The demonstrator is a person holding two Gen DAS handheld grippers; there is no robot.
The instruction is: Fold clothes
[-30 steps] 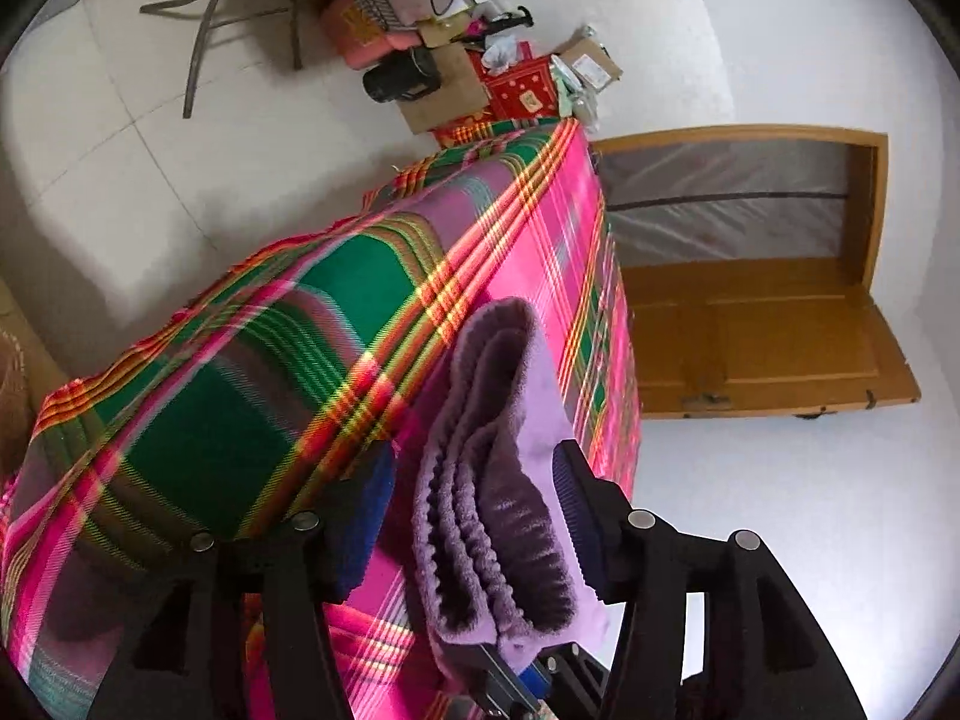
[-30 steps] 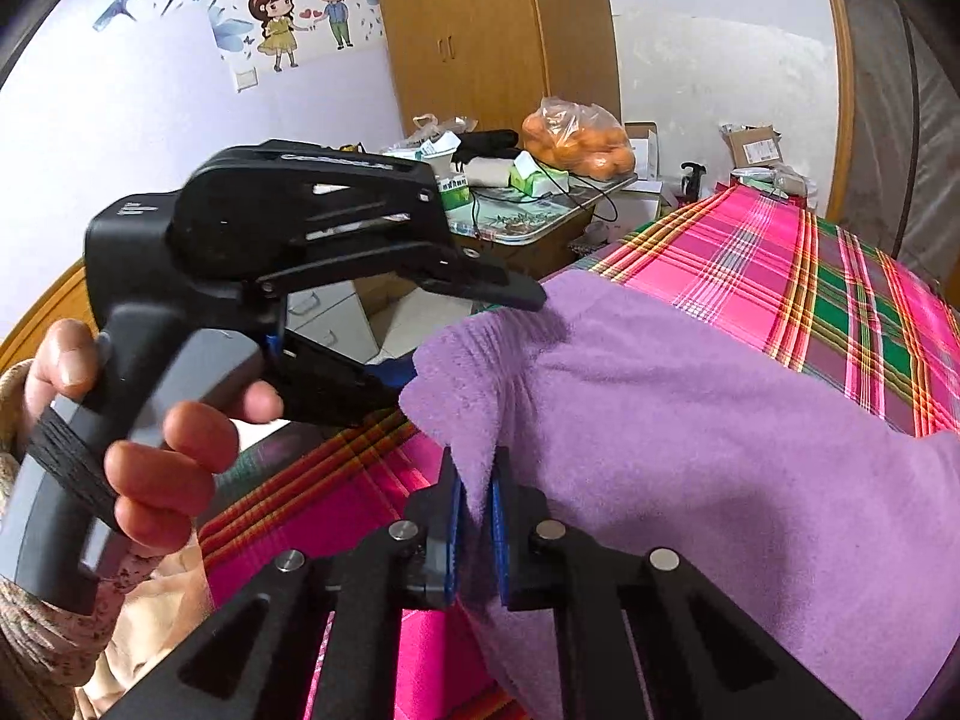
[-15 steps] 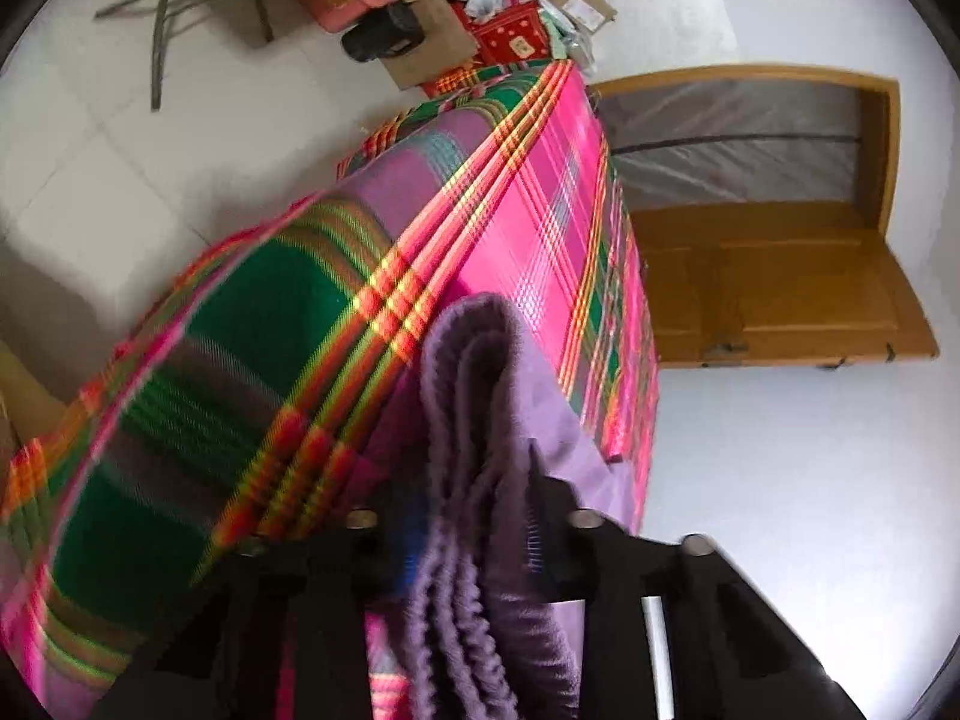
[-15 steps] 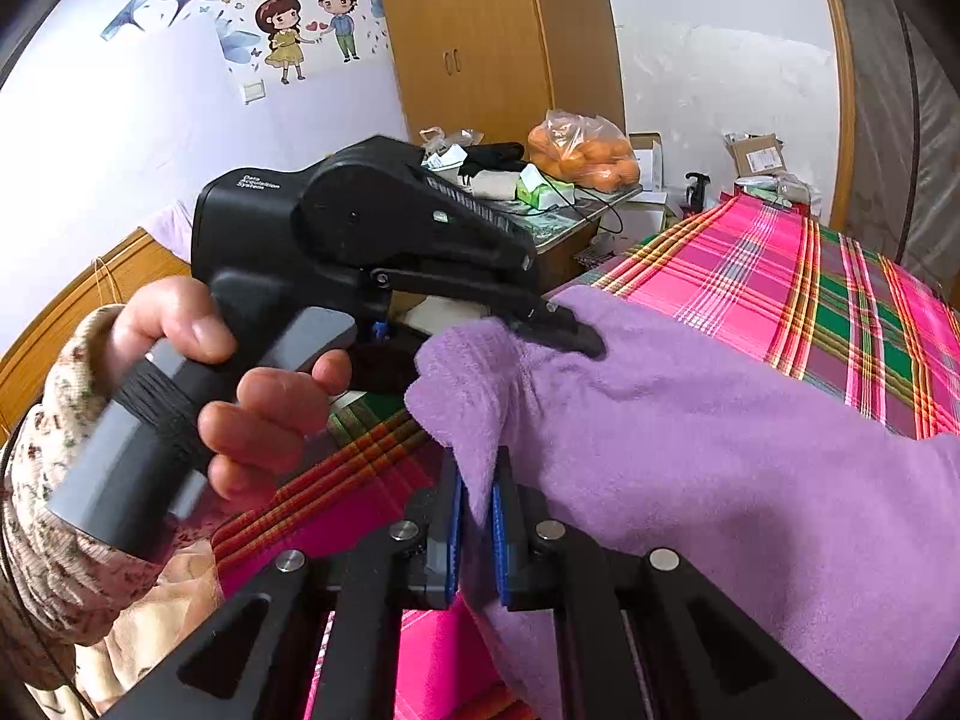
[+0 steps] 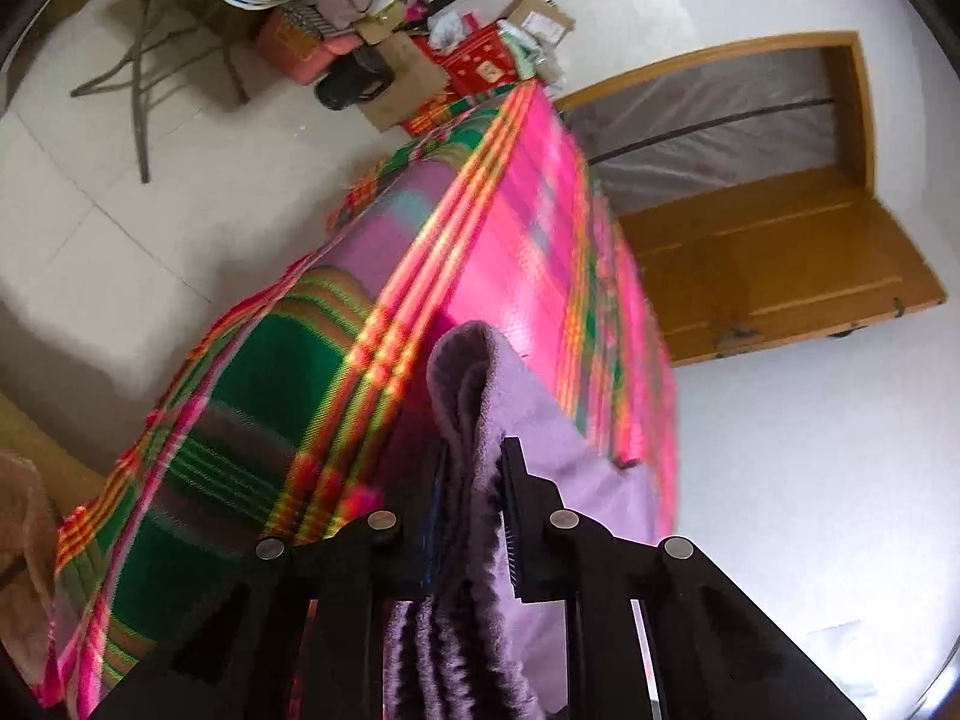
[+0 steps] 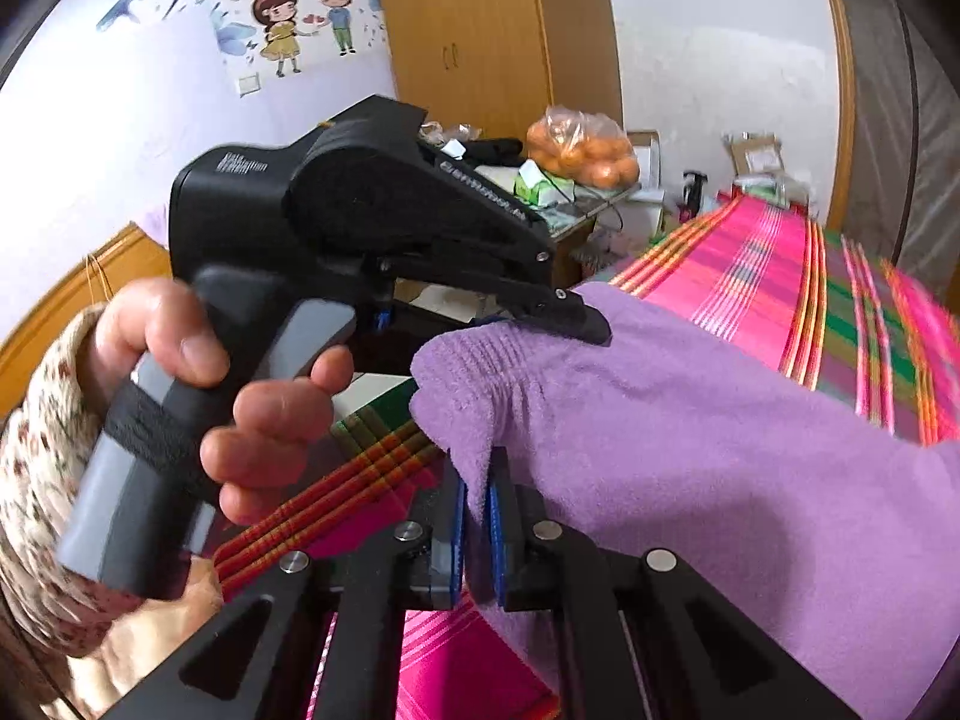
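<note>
A purple fleece garment [image 6: 690, 432] lies over a bed with a pink, green and orange plaid cover [image 6: 780, 264]. My right gripper [image 6: 474, 531] is shut on its near edge, just below the ribbed cuff. My left gripper [image 5: 474, 516] is shut on bunched folds of the same purple garment [image 5: 480, 420], which run up between its fingers. From the right wrist view the left gripper [image 6: 564, 315], held by a hand in a floral sleeve [image 6: 36, 468], bites the garment's top corner, close above my right one.
The plaid bed cover [image 5: 270, 420] drops to a white tiled floor [image 5: 150, 240] on the left. Boxes and bags [image 5: 420, 60] crowd the far bed end beside a folding table. A wooden door [image 5: 780, 252] lies to the right. A wardrobe [image 6: 480, 36] and bagged oranges [image 6: 582, 150] stand beyond.
My left gripper went from open around the bunched garment to shut on it, and has lifted and tilted. The right gripper kept its grip in place.
</note>
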